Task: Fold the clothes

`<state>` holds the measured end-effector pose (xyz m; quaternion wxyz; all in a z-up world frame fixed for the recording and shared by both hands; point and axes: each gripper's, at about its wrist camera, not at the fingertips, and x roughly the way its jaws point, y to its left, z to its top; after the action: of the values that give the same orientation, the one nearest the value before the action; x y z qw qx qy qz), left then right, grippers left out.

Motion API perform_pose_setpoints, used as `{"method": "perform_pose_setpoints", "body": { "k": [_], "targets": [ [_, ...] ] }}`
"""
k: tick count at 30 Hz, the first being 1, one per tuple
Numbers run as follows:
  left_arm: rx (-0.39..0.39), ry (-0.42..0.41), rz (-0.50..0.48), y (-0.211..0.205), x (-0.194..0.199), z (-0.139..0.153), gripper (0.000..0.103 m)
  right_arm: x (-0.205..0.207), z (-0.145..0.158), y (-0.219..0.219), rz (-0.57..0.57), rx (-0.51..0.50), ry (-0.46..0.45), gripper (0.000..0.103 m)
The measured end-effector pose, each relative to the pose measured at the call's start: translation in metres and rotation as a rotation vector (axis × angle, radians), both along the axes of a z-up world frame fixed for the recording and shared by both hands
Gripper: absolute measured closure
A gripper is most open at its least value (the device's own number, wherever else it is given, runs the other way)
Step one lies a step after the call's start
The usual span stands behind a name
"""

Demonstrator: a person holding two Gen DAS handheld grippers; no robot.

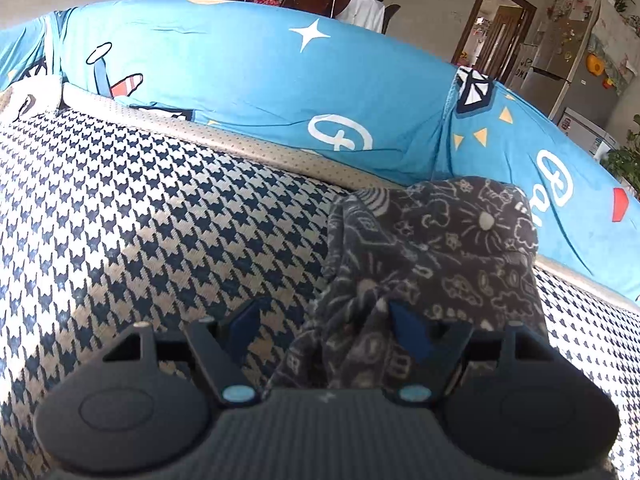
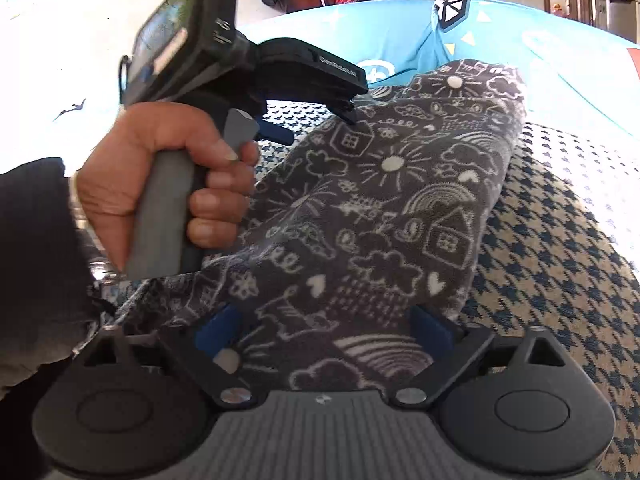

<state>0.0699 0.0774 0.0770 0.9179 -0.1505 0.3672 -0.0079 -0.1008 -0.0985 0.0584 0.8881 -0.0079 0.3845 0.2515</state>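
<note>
The left gripper [image 1: 324, 320] points down at a slant over a sofa seat, its two blue-padded fingers [image 1: 408, 332] standing apart. A bunched edge of a dark grey garment printed with white doodles [image 1: 440, 240] lies between them, against the right pad and clear of the left one, so nothing is pinched. The right gripper [image 2: 324, 326] sits at a similar slant with its jaws spread wide; the same printed garment [image 2: 380, 208] runs flat between its blue fingers [image 2: 430, 326], and the pads do not press on it. Ahead of the right gripper and to its left, a hand [image 2: 168, 184] grips the grey handle of the left gripper [image 2: 288, 120], whose tips hang just above the far part of the cloth. The garment lies as a long, narrow, seemingly already doubled strip stretching away from the right gripper toward the sofa back. Under it is a blue-and-cream houndstooth seat cover [image 1: 160, 208]; beyond it, a bright blue cartoon-print cover [image 1: 248, 80] drapes the backrest. By the look of things, the cloth is laid down and both grippers are free of it. To do the step well, each gripper should draw back without snagging the fleecy pile, then take the near end at its two corners, pinching both layers together, and carry it evenly toward the far end so the edges line up.
</note>
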Motion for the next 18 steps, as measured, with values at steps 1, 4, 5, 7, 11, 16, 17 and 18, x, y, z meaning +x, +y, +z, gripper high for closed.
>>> {"method": "perform_pose_setpoints", "body": {
  "k": [1,4,5,7,11,16,17,18],
  "targets": [
    [0.001,0.002,0.006,0.0,0.001,-0.003,0.024,-0.001,0.0,0.001,0.002,-0.004,0.0,0.0],
    [0.007,0.003,0.013,0.001,0.004,-0.011,0.019,-0.003,-0.001,0.003,0.007,-0.023,-0.013,0.0],
    [0.012,0.004,0.009,0.0,0.005,-0.013,0.018,-0.003,-0.001,0.003,0.01,-0.025,-0.015,0.0],
    [0.016,0.015,0.008,0.001,0.009,-0.018,0.014,-0.003,-0.001,0.001,0.013,-0.022,-0.013,0.0],
    [0.002,0.045,0.019,0.005,0.012,-0.021,0.006,0.0,-0.001,0.0,0.026,-0.019,-0.009,0.0],
    [0.041,0.013,-0.04,-0.002,0.0,0.001,0.021,0.001,0.001,0.0,0.049,-0.039,-0.008,0.0],
    [0.039,0.013,-0.045,-0.001,-0.003,0.005,0.022,0.001,0.002,-0.001,0.057,-0.032,-0.002,0.0],
    [0.038,0.013,-0.049,0.0,-0.007,0.009,0.022,0.002,0.004,-0.003,0.06,-0.021,0.0,0.0]
  ]
}}
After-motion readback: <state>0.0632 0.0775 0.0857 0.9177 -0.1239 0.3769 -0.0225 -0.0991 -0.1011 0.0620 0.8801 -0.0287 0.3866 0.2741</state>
